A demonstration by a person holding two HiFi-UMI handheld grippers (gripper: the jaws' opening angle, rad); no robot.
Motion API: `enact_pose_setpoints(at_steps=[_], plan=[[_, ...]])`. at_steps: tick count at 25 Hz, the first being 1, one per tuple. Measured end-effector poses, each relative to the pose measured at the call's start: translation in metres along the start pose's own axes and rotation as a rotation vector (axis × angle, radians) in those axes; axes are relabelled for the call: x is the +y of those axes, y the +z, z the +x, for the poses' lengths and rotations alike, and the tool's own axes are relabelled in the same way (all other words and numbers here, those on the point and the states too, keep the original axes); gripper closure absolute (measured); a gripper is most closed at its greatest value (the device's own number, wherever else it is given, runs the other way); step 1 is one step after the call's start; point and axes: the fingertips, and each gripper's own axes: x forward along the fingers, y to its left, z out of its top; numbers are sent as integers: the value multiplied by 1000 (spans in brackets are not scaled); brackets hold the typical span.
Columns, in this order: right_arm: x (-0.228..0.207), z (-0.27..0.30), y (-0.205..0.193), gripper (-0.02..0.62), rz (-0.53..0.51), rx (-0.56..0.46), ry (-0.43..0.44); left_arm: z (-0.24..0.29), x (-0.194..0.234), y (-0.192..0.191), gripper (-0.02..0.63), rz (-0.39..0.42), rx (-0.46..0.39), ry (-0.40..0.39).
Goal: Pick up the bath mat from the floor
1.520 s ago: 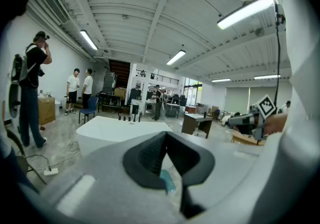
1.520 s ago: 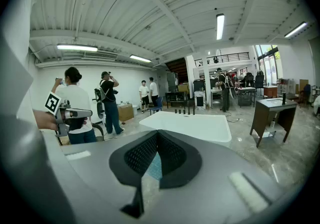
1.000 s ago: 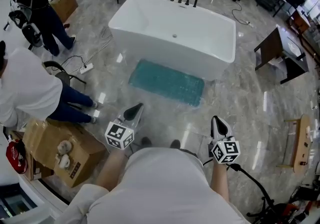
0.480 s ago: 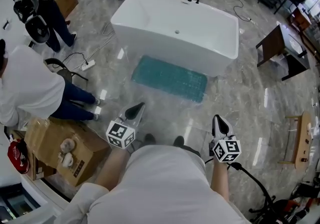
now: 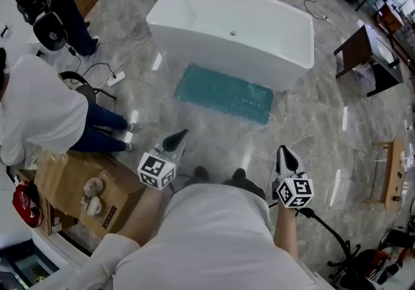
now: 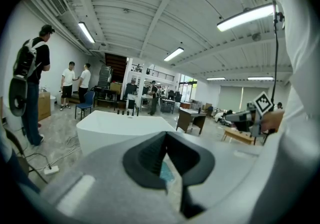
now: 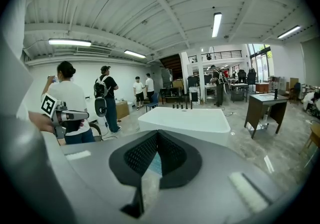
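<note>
At your twelve o'clock the teal bath mat [image 5: 225, 93] lies flat on the marble floor [image 5: 311, 126], just in front of the white bathtub [image 5: 220, 52]. Your left gripper [image 5: 179, 135] at eleven o'clock and your right gripper [image 5: 283, 151] at one o'clock both have their jaws closed on nothing, well short of the mat.

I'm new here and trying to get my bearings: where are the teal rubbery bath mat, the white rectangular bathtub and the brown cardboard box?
teal bath mat [image 5: 224, 94], head view, middle of its bumpy top.
white bathtub [image 5: 259, 67], head view, its near outer wall.
brown cardboard box [image 5: 61, 181], head view, a bare top flap.
</note>
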Motion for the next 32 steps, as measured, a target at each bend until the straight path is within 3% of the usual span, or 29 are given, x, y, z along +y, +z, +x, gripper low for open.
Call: enact_pose_setpoints(at_steps=[8, 18, 32], plan=[[25, 3, -9, 589, 4, 11, -19, -17, 22, -12, 606, 0, 10, -11], [35, 37, -3, 589, -27, 34, 37, -9, 44, -13, 606, -30, 5, 22], [-23, 155, 42, 590, -25, 40, 136, 89, 93, 23, 606, -36, 28, 82]])
